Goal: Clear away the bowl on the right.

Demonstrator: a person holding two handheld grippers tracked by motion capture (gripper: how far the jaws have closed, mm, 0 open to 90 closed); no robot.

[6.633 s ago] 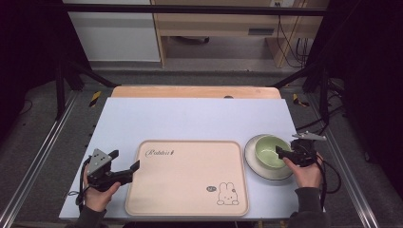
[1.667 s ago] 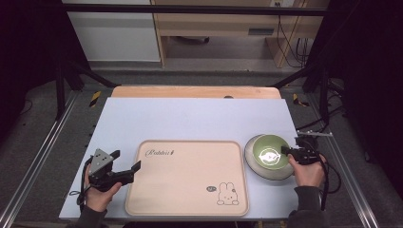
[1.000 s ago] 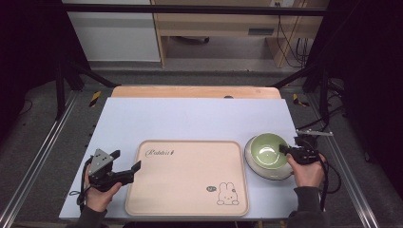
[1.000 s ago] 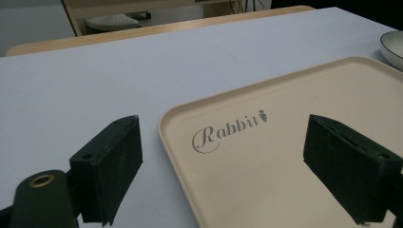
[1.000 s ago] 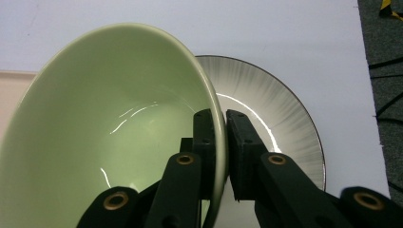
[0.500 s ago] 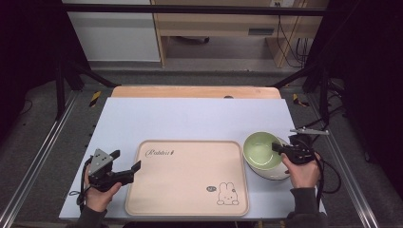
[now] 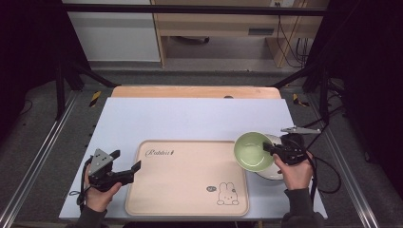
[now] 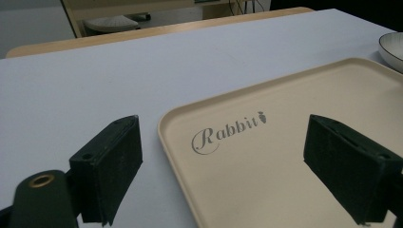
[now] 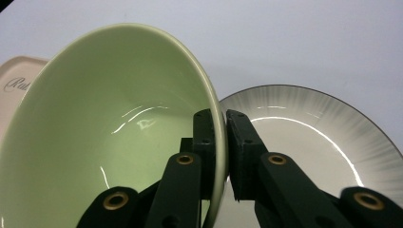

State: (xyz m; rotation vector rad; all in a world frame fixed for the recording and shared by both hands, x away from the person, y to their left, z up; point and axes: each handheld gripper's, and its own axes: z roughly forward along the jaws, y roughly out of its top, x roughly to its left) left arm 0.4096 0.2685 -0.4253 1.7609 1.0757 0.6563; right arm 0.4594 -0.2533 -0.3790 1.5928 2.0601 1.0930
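Observation:
A light green bowl [image 7: 252, 151] [image 9: 114, 133] hangs tilted above the table's right side, its rim pinched by my right gripper [image 7: 269, 150] [image 9: 219, 124], which is shut on it. Under and behind it rests a white bowl with a dark rim [image 7: 275, 174] [image 9: 304, 128]. A beige tray [image 7: 185, 178] [image 8: 285, 142] printed "Rabbit" and a small bunny lies at the front centre. My left gripper [image 7: 129, 171] [image 8: 223, 166] is open at the tray's left edge, one jaw over the table, the other over the tray.
The white table top [image 7: 190, 118] stretches back to a wooden strip [image 7: 190, 91] at its far edge. Metal rails [image 7: 43, 147] run along both sides. A cable [image 7: 328, 175] trails from the right gripper.
The right gripper has lifted the green bowl out of the white bowl and carried it left, tilting it toward the tray. The left gripper has stayed put.

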